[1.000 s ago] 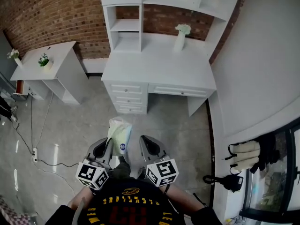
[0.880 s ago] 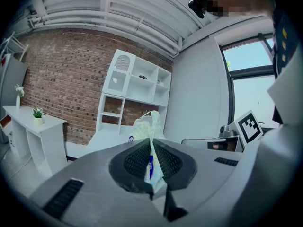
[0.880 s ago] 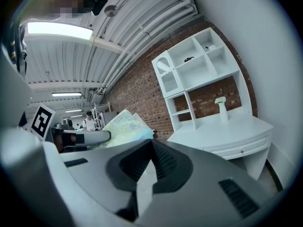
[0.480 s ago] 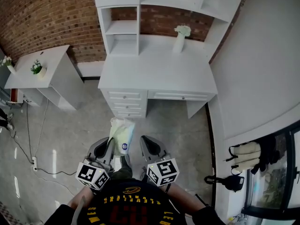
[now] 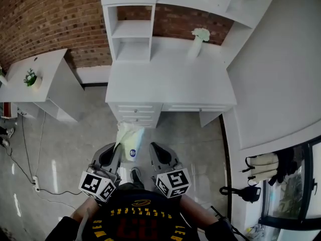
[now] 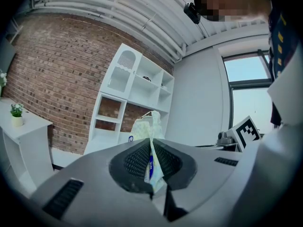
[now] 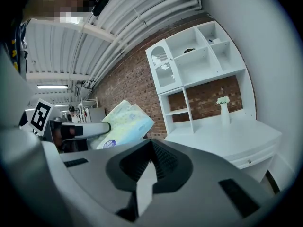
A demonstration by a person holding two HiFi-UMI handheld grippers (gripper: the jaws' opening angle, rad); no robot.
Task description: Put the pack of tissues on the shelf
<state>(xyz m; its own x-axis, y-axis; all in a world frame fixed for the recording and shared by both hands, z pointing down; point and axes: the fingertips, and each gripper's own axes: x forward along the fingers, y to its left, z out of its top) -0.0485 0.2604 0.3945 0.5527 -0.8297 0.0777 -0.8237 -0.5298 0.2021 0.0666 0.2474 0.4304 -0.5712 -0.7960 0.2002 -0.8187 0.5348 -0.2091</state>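
My head camera looks steeply down from above onto the desk (image 5: 170, 79), left gripper (image 5: 115, 153) and right gripper (image 5: 157, 153). Each gripper camera rides close behind its jaws, facing roughly level; all three views share the white shelf unit (image 5: 131, 29)

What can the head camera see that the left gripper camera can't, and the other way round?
Only the head view shows the desk drawers and the vase of white flowers. Only the left gripper view shows the ceiling beams, the window and, close up, the left gripper pinched shut on the edge of the pack of tissues. Both show that pack, the white shelf and the brick wall.
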